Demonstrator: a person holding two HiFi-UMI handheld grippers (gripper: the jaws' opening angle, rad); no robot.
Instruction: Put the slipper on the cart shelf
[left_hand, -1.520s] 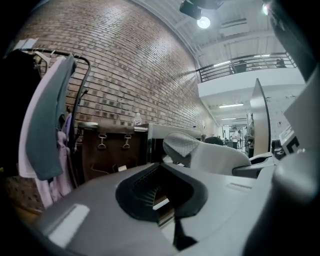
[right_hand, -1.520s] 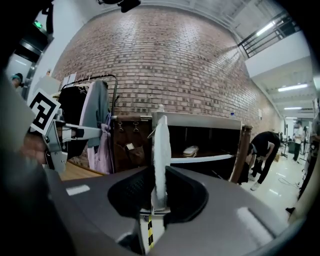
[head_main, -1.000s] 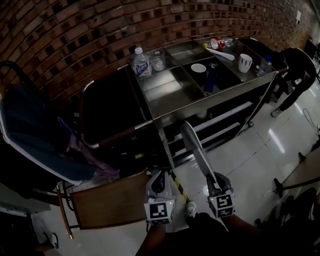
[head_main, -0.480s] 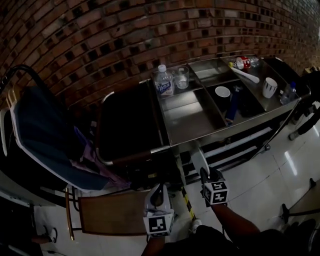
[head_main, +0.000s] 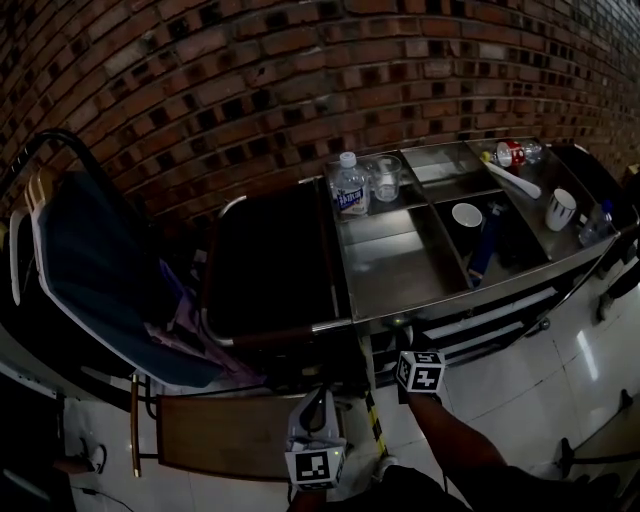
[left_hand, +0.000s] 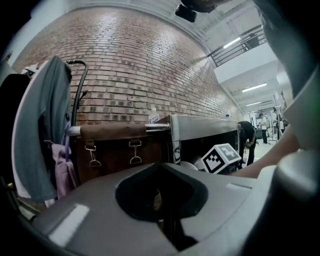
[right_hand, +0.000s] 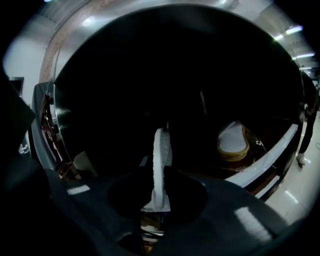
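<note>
Head view: your right gripper (head_main: 419, 368) reaches in under the cart (head_main: 430, 305) top at the lower shelf, and your left gripper (head_main: 316, 415) hangs low beside it. Left gripper view: jaws pressed together, nothing between them. Right gripper view: jaws pinch the white slipper (right_hand: 161, 155) edge-up inside the dark shelf, with a second slipper (right_hand: 233, 141) lying to its right.

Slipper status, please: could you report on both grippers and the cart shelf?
Right gripper shut on slipper, edge-on, inside the dark cart shelf. Left gripper shut, empty. Second pale slipper lies further right, apart.
</note>
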